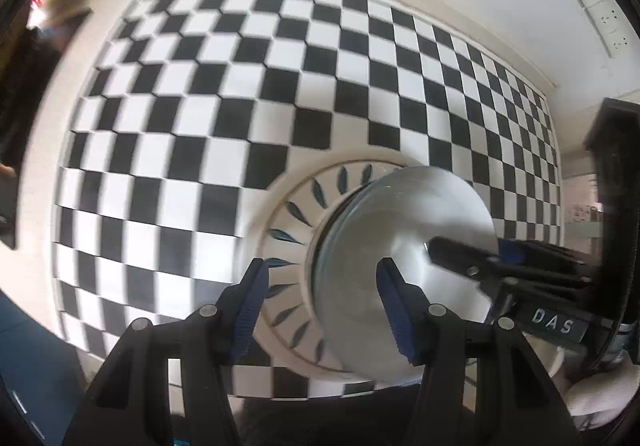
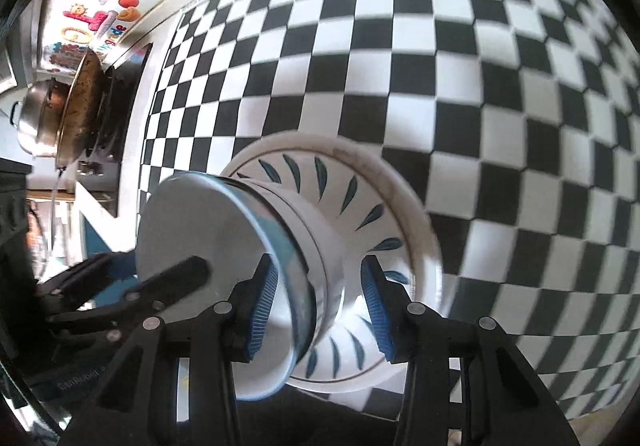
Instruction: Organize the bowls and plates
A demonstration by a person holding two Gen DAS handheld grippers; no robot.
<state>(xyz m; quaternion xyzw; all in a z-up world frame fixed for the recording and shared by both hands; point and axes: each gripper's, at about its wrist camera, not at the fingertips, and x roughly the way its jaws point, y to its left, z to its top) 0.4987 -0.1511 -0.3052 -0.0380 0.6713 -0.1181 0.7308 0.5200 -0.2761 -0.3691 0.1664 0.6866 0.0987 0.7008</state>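
A white plate with blue leaf marks (image 1: 288, 214) (image 2: 360, 198) lies on the black-and-white checkered cloth (image 1: 240, 86) (image 2: 480, 86). White bowls with a pale blue rim (image 1: 400, 254) (image 2: 224, 238) are stacked on the plate. My left gripper (image 1: 320, 306) is open, one finger over the plate rim, the other over the bowl. My right gripper (image 2: 320, 306) is open around the bowl stack's wall, near the rim. Each gripper shows in the other's view: the right one (image 1: 480, 266), the left one (image 2: 160, 286).
The cloth covers a white counter against a white wall with sockets (image 1: 600, 14). Metal pots and a pan (image 2: 72, 114) stand on a stove beyond the cloth. Colourful magnets (image 2: 92, 22) sit on a surface behind them. A dark object (image 1: 616, 166) stands at the right.
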